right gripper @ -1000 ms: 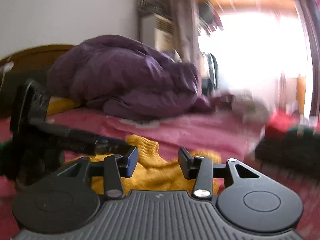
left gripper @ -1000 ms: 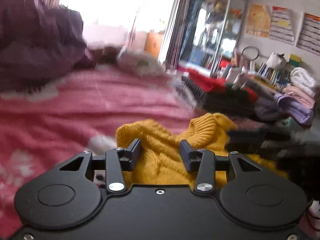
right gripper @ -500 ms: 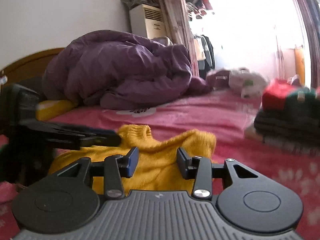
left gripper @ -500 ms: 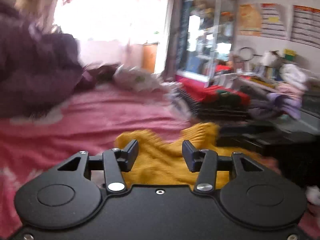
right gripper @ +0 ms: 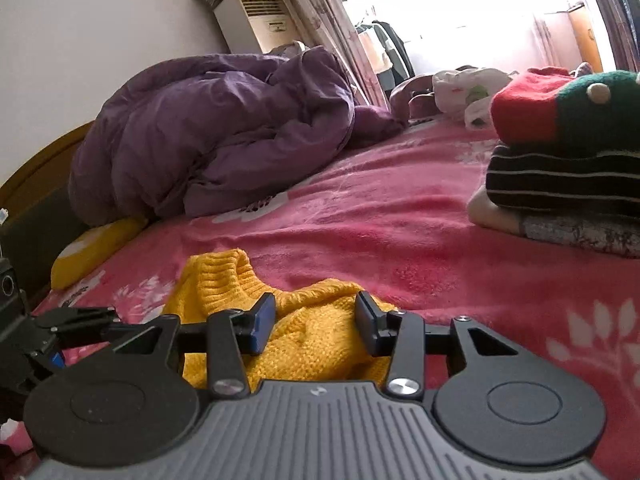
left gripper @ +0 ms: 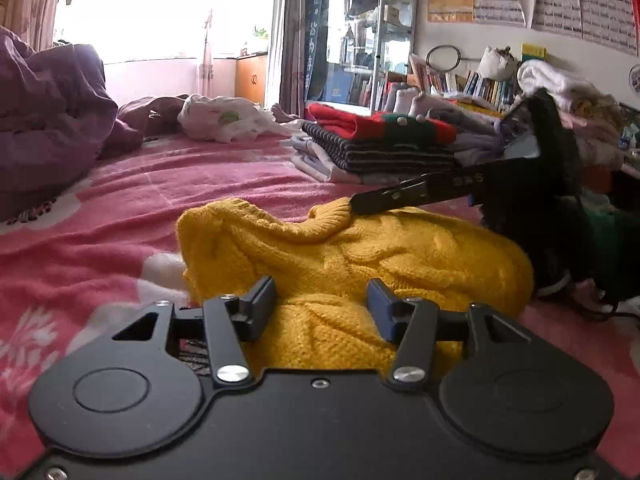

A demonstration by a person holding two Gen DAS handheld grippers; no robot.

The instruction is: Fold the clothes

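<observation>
A yellow cable-knit sweater (left gripper: 360, 256) lies bunched on the pink bedspread (left gripper: 200, 184). My left gripper (left gripper: 320, 306) sits low over its near edge. Its jaws are opening, and a slack mound of knit lies between them. My right gripper (right gripper: 316, 320) holds a ridge of the same sweater (right gripper: 312, 340) between its pads, beside the ribbed collar (right gripper: 224, 276). In the left wrist view the right gripper (left gripper: 354, 206) comes in from the right with its tip at the collar. In the right wrist view the left gripper (right gripper: 108, 314) shows at the left edge.
A stack of folded clothes (left gripper: 380, 148), red and green on top, sits on the bed beyond the sweater. A purple duvet (right gripper: 208, 132) is heaped at the headboard with a yellow pillow (right gripper: 96, 248) under it. A white plastic bag (left gripper: 220, 118) lies further back. Cluttered shelves stand at the right.
Both hands have shifted and rolled over the sweater, so the views sit more level. The left jaws stand a little wider. The right gripper's tip now rests at the collar.
</observation>
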